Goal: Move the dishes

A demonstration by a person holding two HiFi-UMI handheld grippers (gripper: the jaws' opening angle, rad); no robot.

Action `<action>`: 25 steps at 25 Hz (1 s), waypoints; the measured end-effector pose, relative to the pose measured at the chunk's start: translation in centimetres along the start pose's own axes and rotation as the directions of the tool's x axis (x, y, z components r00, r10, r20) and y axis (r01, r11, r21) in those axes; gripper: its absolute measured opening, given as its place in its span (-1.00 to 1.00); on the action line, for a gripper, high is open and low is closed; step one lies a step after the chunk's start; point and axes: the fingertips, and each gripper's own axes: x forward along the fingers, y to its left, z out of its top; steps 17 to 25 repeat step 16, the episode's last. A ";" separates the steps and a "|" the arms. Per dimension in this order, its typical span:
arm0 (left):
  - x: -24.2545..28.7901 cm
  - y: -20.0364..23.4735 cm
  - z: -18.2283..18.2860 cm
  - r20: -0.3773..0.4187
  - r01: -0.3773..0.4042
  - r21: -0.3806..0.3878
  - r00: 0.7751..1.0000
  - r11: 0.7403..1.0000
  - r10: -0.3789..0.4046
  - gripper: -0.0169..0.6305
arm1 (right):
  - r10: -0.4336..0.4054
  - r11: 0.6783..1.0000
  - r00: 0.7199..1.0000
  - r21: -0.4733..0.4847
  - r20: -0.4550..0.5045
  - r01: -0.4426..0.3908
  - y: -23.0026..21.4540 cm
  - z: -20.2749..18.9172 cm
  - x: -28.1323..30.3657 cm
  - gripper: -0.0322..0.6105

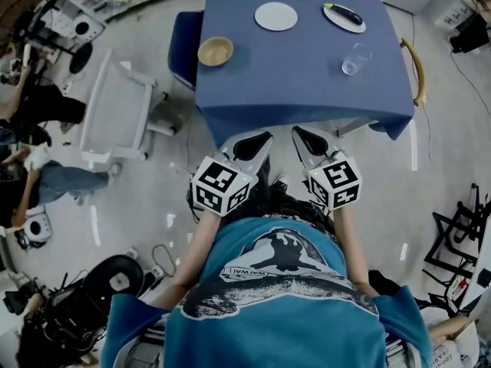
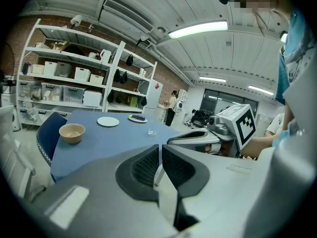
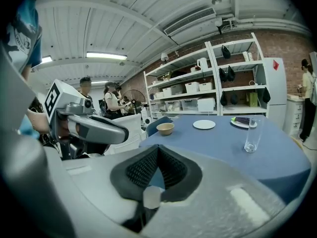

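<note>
Four dishes sit on the bench [image 1: 291, 90] with the blue cloth in the head view. We see a light brown round bowl [image 1: 215, 50] near the left edge and a flat white round plate [image 1: 275, 16] at the far side. A second white plate with a dark thing on it [image 1: 344, 18] is at the far right, and a clear drinking glass [image 1: 356, 58] stands nearer on the right. They are well apart from each other. Our left hand-held gripper [image 1: 263, 138] and right hand-held gripper [image 1: 300, 133] hang side by side just off the near edge, far from every dish.

In the left gripper view, the left hand-held gripper [image 2: 159, 148] has its jaws together with nothing between them. All the dishes show far ahead on the cloth.

In the right gripper view, the right hand-held gripper [image 3: 157, 150] has its jaws pressed together and holds nothing. The glass [image 3: 252, 133] is the nearest dish on this side.

We think this fits two stories. The dishes may be waiting to be picked up, or they may already sit where they belong. We cannot tell which. For any grab, the jaws would have to come apart, and a hand-held gripper would have to reach well over the bench. The glass looks easy to tip.
</note>
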 end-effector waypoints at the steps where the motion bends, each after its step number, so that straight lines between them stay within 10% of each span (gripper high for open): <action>1: 0.0 0.0 0.0 -0.001 0.002 0.001 1.000 1.000 -0.002 -0.84 | 0.000 1.000 1.000 -0.001 -0.001 0.000 0.0 0.0 0.0 -0.89; 25: 0.0 -0.4 -0.7 -0.003 0.012 0.004 1.000 1.000 -0.012 -0.84 | 0.008 1.000 1.000 -0.010 -0.014 -0.009 0.5 -0.7 0.2 -0.89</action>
